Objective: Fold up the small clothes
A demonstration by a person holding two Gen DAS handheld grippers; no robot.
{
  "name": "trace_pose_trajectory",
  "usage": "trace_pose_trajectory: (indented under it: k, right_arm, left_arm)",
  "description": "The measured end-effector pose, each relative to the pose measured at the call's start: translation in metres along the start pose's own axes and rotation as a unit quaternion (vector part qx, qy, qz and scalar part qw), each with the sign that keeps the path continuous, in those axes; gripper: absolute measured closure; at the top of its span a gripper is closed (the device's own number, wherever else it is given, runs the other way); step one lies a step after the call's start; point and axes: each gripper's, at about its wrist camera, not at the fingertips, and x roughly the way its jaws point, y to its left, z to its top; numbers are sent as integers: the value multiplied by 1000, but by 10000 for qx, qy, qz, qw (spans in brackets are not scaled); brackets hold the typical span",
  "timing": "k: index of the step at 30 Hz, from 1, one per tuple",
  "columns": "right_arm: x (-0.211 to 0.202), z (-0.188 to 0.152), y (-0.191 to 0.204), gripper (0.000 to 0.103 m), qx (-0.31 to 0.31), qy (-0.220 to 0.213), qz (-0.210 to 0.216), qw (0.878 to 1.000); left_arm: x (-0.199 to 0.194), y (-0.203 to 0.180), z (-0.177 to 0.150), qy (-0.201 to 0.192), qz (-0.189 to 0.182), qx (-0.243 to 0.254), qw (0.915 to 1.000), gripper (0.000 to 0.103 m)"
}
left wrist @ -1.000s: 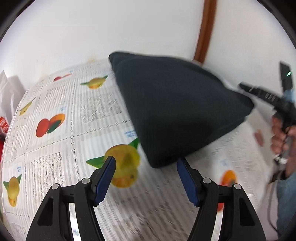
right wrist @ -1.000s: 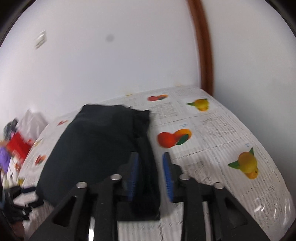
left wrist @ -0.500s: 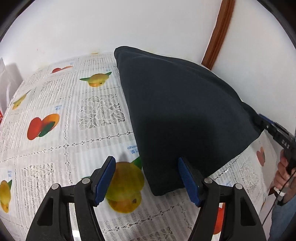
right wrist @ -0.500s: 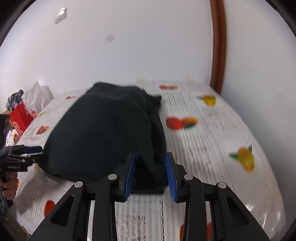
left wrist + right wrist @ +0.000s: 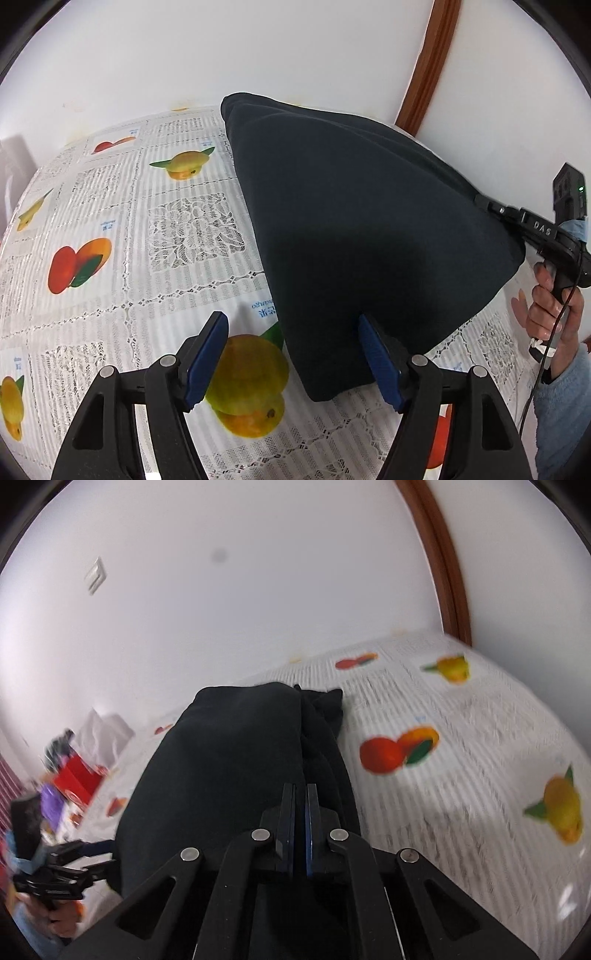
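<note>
A dark navy garment [image 5: 351,221] lies on a white tablecloth printed with fruit [image 5: 110,258]. My left gripper [image 5: 291,319] straddles the garment's near corner, its jaws opening. The right pad lies against the cloth and the left pad stands over a mango print. At the garment's far right corner, my right gripper [image 5: 480,201] pinches the edge, held by a person's hand [image 5: 554,302]. In the right wrist view, the right gripper [image 5: 300,788] is shut on a fold of the garment [image 5: 229,760]. The left gripper [image 5: 110,854] shows at the lower left.
White walls close the table's far side, with a brown wooden frame [image 5: 424,62] in the corner. A red box [image 5: 75,779], a white bag [image 5: 107,727] and other clutter sit at the table's left end. Bare tablecloth [image 5: 461,738] stretches to the garment's right.
The right gripper's jaws closed from partly open to shut on the garment's edge. The left gripper came closer to the near corner, which now sits between its pads.
</note>
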Motion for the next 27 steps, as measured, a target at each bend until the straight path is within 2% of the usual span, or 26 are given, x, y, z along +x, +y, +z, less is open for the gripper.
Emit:
trace_pose_trajectory:
  k: [2, 4, 6, 8, 12, 13, 14, 16, 17, 19, 21, 24, 25, 27]
  right_arm:
    - [5, -3, 5, 98, -124, 212, -180, 9995]
    - [0, 2, 13, 95, -345, 206, -379, 9985]
    - [-5, 13, 18, 86, -411, 94, -426, 9982]
    - [1, 25, 21, 59, -362, 120, -381, 9985]
    - [33, 35, 24, 61, -147, 429, -399, 9982]
    - [44, 35, 25, 71, -76, 555, -365, 9978]
    - [50, 34, 25, 92, -76, 599, -319, 9977]
    - [53, 33, 25, 100, -153, 544, -212, 9982]
    - [45, 34, 20, 100, -75, 286, -187, 9994]
    - [35, 36, 11, 100, 126, 134, -232, 9996]
    - [33, 37, 8, 99, 185, 260, -278, 9991]
    - [26, 46, 18, 97, -116, 347, -568, 9977]
    - [22, 52, 21, 96, -218, 280, -700, 9969]
    - [23, 67, 28, 80, -364, 316, -749, 9960]
  left_arm:
    - [-1, 0, 1, 2, -3, 24, 10000, 32]
    - [-5, -1, 2, -57, 7, 65, 10000, 32]
    - [-10, -2, 5, -146, 72, 153, 9998, 32]
    - [-10, -2, 10, -181, 126, 210, 9995, 32]
    - [-3, -1, 16, -153, 41, 138, 9998, 32]
    - [-2, -1, 16, -152, 33, 144, 9998, 32]
    - [-1, -1, 16, -143, 28, 151, 9998, 31]
    - [-1, 0, 15, -126, -4, 145, 9998, 31]
    - [-2, 1, 15, -117, -20, 142, 9998, 31]
    - [-5, 3, 14, -133, -19, 177, 9998, 31]
    - [-8, 4, 15, -159, 38, 228, 9996, 32]
    - [-13, 7, 18, -236, 97, 252, 9994, 32]
    - [-13, 9, 20, -256, 106, 242, 9993, 32]
    - [-13, 13, 25, -261, 124, 192, 9994, 32]
